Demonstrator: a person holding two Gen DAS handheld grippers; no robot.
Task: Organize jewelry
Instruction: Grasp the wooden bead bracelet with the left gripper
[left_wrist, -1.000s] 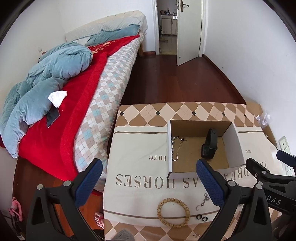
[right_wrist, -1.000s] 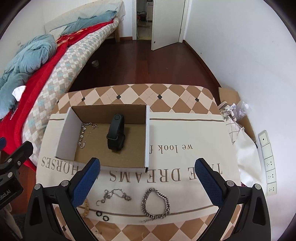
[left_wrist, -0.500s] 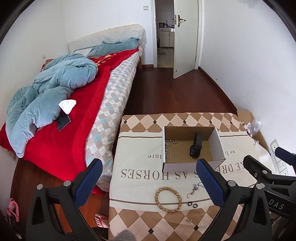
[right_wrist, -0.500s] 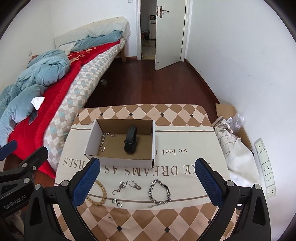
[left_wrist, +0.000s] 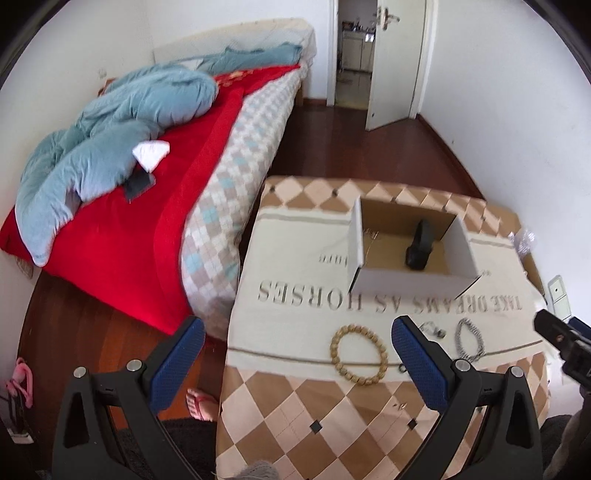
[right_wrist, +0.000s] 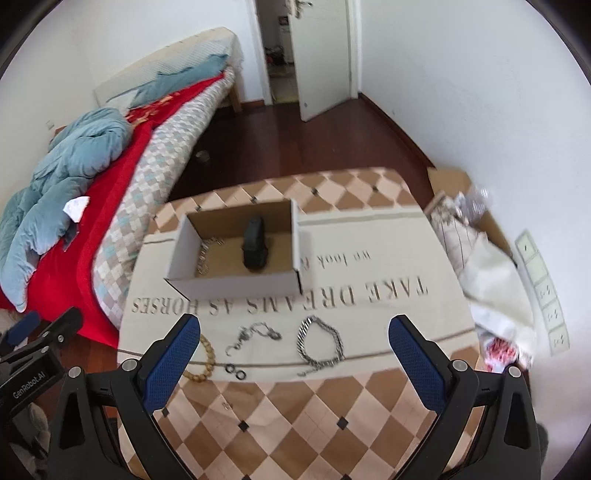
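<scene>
An open cardboard box (left_wrist: 413, 275) (right_wrist: 236, 282) stands on the cloth-covered table. Inside it are a black fitness band (left_wrist: 419, 246) (right_wrist: 255, 243) and a thin silver chain (right_wrist: 204, 256). In front of the box lie a wooden bead bracelet (left_wrist: 359, 354) (right_wrist: 207, 360), a thin silver chain bracelet (right_wrist: 256, 332) (left_wrist: 432, 326), a thick silver link bracelet (right_wrist: 320, 345) (left_wrist: 470, 339) and two small black rings (right_wrist: 235, 371). My left gripper (left_wrist: 295, 363) and right gripper (right_wrist: 295, 363) are both open and empty, held back above the table's near edge.
A bed with a red blanket and a blue duvet (left_wrist: 122, 147) runs along the table's left side. A white wall, wall sockets (right_wrist: 543, 284) and a carton with bags (right_wrist: 476, 236) are on the right. An open door (left_wrist: 395, 62) is at the back.
Both grippers have pulled back and up from the box. More of the table's near end and the loose jewelry now shows. Both stay open and empty.
</scene>
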